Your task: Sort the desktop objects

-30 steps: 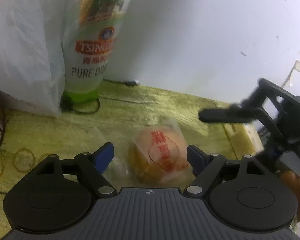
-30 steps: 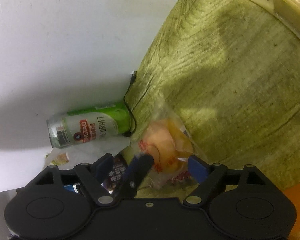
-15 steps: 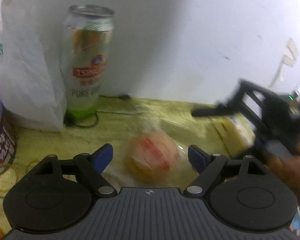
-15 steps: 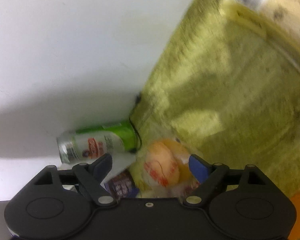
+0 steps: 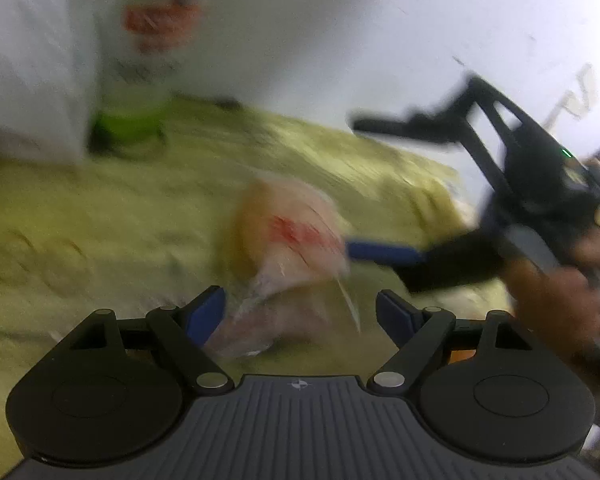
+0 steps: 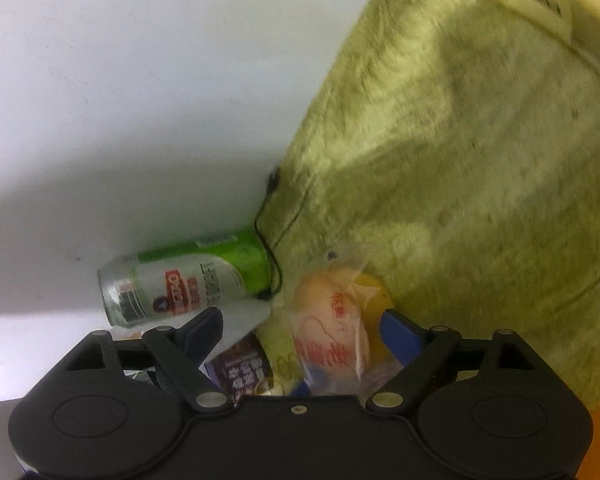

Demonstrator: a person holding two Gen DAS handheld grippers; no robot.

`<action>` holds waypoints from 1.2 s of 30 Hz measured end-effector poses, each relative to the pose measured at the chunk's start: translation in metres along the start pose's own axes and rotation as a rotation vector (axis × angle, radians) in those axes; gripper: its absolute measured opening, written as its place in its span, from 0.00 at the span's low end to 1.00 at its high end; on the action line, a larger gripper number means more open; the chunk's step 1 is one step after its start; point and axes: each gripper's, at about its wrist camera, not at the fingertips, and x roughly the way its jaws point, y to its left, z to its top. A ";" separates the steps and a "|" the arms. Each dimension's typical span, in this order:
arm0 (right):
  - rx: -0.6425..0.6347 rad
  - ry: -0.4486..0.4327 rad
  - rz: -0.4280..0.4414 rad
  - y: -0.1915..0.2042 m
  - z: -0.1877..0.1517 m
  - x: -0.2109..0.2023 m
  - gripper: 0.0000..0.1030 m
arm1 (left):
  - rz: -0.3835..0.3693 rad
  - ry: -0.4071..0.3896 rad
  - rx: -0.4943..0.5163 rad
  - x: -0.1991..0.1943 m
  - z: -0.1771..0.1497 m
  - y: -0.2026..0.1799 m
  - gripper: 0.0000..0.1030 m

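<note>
A round bun in a clear wrapper with red print (image 5: 288, 236) lies on the yellow-green tabletop (image 5: 100, 232), just ahead of my open left gripper (image 5: 300, 314); the wrapper's loose end reaches between the fingers. The left wrist view is blurred by motion. My right gripper (image 5: 350, 186) comes in from the right with its jaws wide apart, and its lower blue fingertip (image 5: 384, 252) touches the bun's right side. In the right wrist view the bun (image 6: 332, 332) sits between the fingers of the open right gripper (image 6: 300, 330), against the blue right pad (image 6: 400, 332).
A green and white beer can (image 6: 188, 280) stands by the white wall with a thin black cable (image 6: 268, 240) at its base. Beside it are a white plastic bag (image 5: 32, 60) and a purple cup (image 6: 240, 364). Rubber bands (image 5: 36, 264) lie at left. A hand (image 5: 556, 300) holds the right gripper.
The right gripper has closed in on the bun from the right, so the bun now sits between its fingers. The left gripper is moving fast, blurring its view.
</note>
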 end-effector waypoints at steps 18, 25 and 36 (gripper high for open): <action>0.019 -0.078 -0.019 -0.018 0.000 -0.055 0.84 | 0.106 -0.179 -0.022 -0.015 0.012 -0.005 0.81; 0.024 -0.025 -0.025 -0.019 -0.003 -0.040 0.88 | 0.112 -0.084 -0.010 0.008 0.004 0.000 0.81; -0.040 -0.117 -0.010 -0.009 0.006 -0.051 0.88 | 0.058 -0.068 0.038 -0.018 -0.018 -0.023 0.81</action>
